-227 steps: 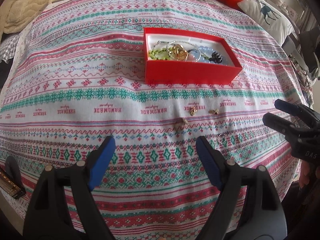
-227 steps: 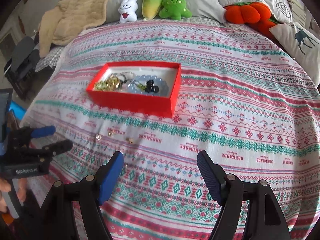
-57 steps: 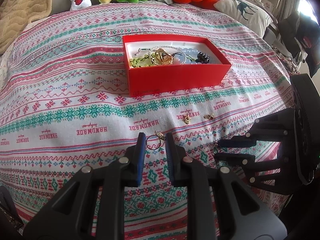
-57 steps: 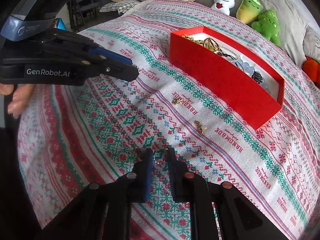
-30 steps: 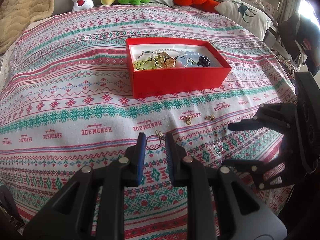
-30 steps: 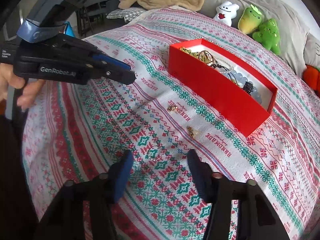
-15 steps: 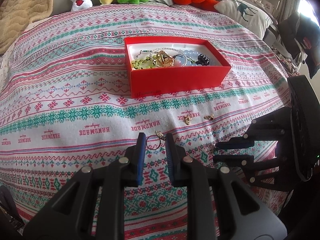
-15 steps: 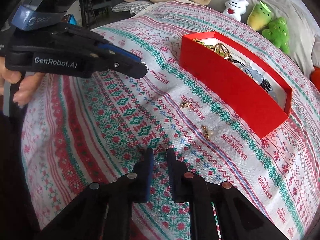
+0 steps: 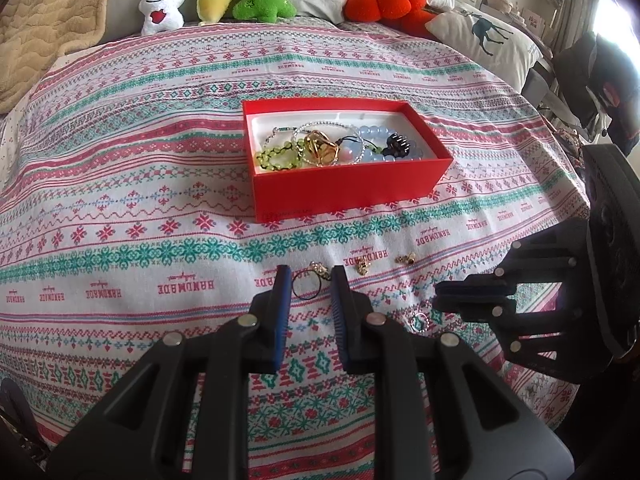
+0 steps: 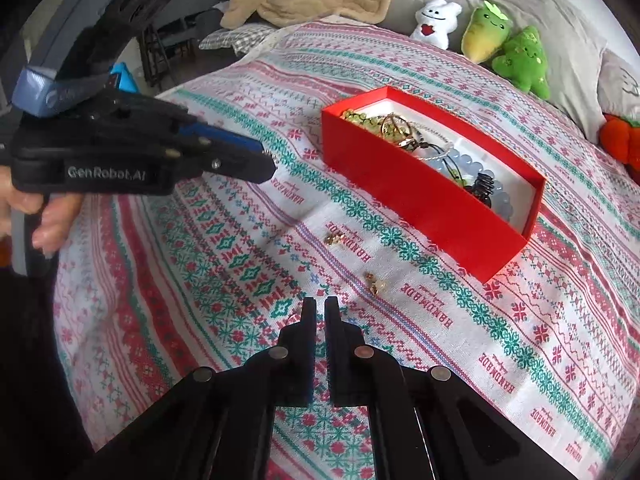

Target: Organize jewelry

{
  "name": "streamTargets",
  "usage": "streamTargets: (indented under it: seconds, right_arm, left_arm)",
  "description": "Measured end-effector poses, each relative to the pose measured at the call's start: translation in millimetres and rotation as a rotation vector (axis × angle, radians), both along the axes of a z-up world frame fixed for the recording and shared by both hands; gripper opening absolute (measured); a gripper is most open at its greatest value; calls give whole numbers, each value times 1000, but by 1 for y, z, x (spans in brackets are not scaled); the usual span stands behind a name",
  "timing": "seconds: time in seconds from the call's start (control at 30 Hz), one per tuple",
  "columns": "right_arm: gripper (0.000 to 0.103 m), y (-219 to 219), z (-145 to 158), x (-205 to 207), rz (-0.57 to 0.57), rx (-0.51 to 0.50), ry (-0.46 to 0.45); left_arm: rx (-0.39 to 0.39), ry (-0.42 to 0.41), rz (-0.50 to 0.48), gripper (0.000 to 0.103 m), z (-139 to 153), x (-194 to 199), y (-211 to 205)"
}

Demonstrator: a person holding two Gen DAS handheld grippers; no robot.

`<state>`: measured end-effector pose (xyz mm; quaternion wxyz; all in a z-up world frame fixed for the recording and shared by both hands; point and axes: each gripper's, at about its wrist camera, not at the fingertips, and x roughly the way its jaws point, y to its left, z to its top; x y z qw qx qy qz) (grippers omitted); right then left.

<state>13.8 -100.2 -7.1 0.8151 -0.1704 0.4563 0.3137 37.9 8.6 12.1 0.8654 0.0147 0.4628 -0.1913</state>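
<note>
The left claw (image 9: pixel 310 274) is shut on a thin dark ring (image 9: pixel 306 289) with a little sparkly bit on top, and holds it up over the bed cover (image 9: pixel 120 200). The right claw (image 10: pixel 319 304) has its two fingers pressed close together, and I can see nothing between them. A tiny silver ring (image 9: pixel 419 322) lies on the cover, near the right claw's tip but not touching it. Two small gold earrings (image 9: pixel 362 265) lie on the cover between the claws and the red box (image 9: pixel 348 196). The box is open and full of beads and chains. Soft toys (image 9: pixel 162 0) sit at the far end of the bed.
</note>
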Motion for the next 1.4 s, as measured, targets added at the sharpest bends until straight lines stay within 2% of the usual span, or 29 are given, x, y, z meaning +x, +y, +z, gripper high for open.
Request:
streamTargets:
  seconds: [0.07,0.2,0.43,0.47,0.5,0.57,0.67,0.87,0.97,1.1,1.23,1.4]
  right_arm:
    - [13,-4,0,-3,-31,9,14]
    - [13,-1,-8,-15,-76,-23,14]
    - [19,1,-16,-28,-152,8,54]
    - [26,0,-15,-29,-162,16,57]
    - [44,1,-15,-30,-174,25,61]
    - [63,-2,-15,-32,-201,45,47]
    - [62,-1,-18,-31,-207,47,49]
    - [49,7,-28,-26,-242,19,29]
    - [38,15,-30,-27,-225,-12,4]
    - [22,18,-31,-26,-215,-2,9]
    - [17,12,-31,-22,-227,35,38]
    - [17,11,-31,-22,-230,46,41]
  left_arm:
    - [2,2,-3,22,-1,-1,1]
    - [4,15,-6,22,-6,-5,2]
    - [1,58,-32,22,-17,-14,0]
    - [2,63,-35,22,-18,-15,0]
    - [2,68,-39,22,-18,-16,0]
    - [5,71,-46,22,-19,-19,1]
    - [3,69,-57,22,-17,-23,1]
    - [-16,82,-58,22,-16,-24,4]
    - [-19,89,-52,22,-18,-23,4]
    - [-23,96,-43,22,-19,-19,5]
    - [-29,95,-44,22,-17,-19,6]
    - [-29,95,-44,22,-16,-20,7]
